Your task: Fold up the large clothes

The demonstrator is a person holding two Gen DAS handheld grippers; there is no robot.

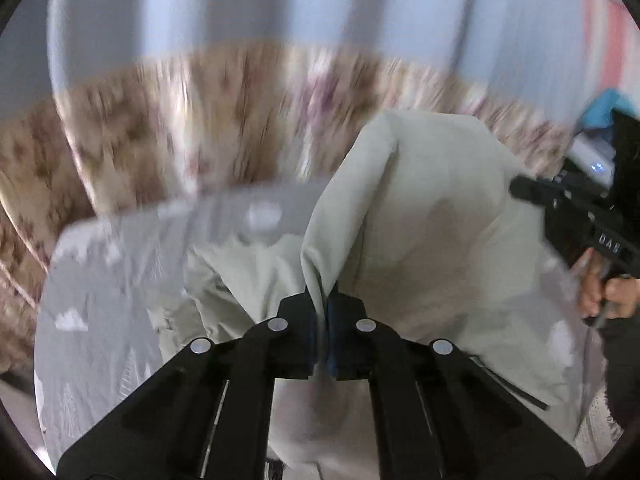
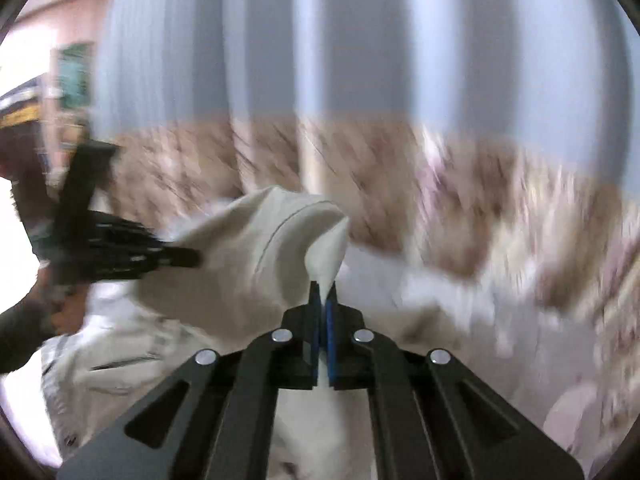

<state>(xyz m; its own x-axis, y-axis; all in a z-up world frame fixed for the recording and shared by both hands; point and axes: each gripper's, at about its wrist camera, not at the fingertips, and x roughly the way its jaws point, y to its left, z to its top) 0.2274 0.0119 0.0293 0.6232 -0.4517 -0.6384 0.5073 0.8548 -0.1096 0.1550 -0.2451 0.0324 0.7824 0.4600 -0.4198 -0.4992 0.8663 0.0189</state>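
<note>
A large pale grey-green garment [image 1: 420, 232] is lifted above a grey bedsheet [image 1: 112, 280] with white cloud shapes. My left gripper [image 1: 323, 312] is shut on a fold of the garment, which rises as a peak ahead of the fingers. My right gripper [image 2: 323, 312] is shut on another edge of the same garment [image 2: 248, 256], which looks cream in the right wrist view. The right gripper also shows at the right edge of the left wrist view [image 1: 520, 188]. The left gripper shows at the left of the right wrist view [image 2: 188, 258]. Both views are motion-blurred.
A blue-grey curtain [image 1: 280, 4] hangs behind, above a brown and cream floral cover [image 1: 200, 120]. A pink wall [image 1: 608, 28] and some blue and white items [image 1: 600, 152] are at the far right. The person's hand [image 1: 600, 292] holds the right gripper.
</note>
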